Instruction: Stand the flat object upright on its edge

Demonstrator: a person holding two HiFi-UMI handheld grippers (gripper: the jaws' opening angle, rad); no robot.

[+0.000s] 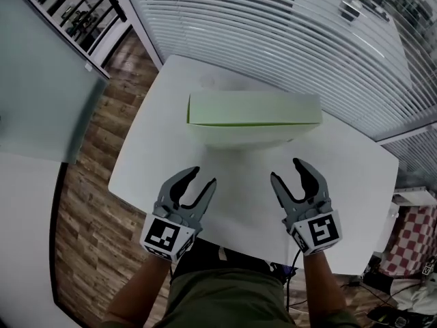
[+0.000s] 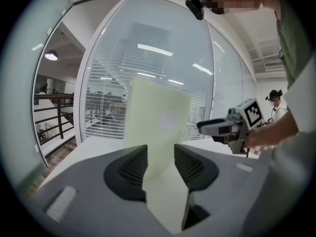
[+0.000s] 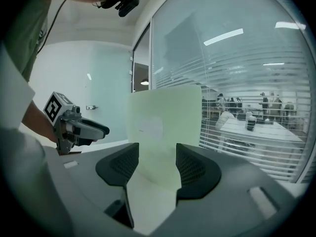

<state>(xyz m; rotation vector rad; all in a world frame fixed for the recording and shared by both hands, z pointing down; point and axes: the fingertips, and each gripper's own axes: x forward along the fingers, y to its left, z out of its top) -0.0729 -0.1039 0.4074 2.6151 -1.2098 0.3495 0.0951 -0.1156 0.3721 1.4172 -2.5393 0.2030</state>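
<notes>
A pale green flat box (image 1: 252, 109) is standing upright on one long edge, toward the far side of a white table (image 1: 355, 176). Seen from the head view, its narrow top edge is running from 9 o'clock to 3 o'clock, with its broad front face turning toward the person.

The left gripper (image 1: 203, 176) is hovering over the near part of the table at about 7 o'clock from the box, well apart from it. Its jaws are standing spread, with nothing between them but bare tabletop. In the left gripper view the box is rising as a tall panel at 12 o'clock, straight beyond the gap.

The right gripper (image 1: 285, 169) is hovering at about 5 o'clock from the box, also well apart from it. Its jaws are gaping too, gripping nothing. In the right gripper view the box is again standing at 12 o'clock past the open gap.

Neither gripper is touching the box. The two grippers are sitting side by side, each pointing away from the person toward the box
</notes>
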